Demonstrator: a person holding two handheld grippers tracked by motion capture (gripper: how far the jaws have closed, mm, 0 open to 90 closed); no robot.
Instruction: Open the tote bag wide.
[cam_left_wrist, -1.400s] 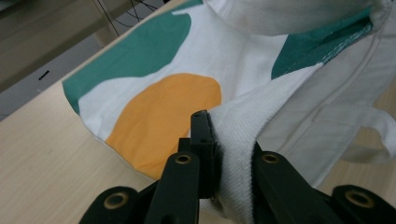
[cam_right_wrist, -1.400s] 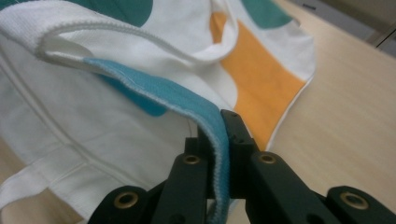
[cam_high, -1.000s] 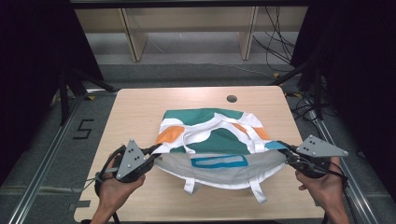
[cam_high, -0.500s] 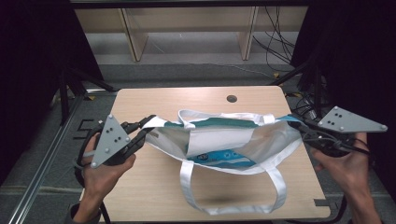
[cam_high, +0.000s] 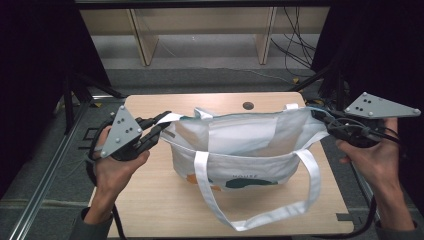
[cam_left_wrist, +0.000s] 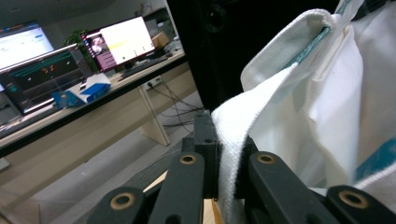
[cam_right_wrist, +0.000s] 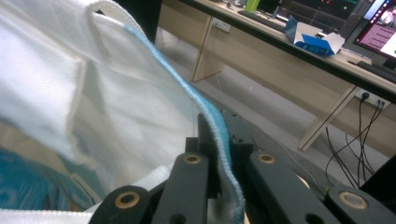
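White tote bag (cam_high: 240, 150) stretched between two grippers above a wooden table (cam_high: 155, 200).
Left gripper (cam_high: 159, 126) clamped on the bag's left rim, right gripper (cam_high: 317, 116) clamped on the right rim; mouth pulled wide, one long strap (cam_high: 315, 180) drooping in a loop toward the table's near edge.

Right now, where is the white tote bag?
In the high view the white tote bag hangs over the middle of the wooden table, stretched between the left gripper and the right gripper.

One tote bag (cam_high: 240, 145), two tools, perhaps two handles
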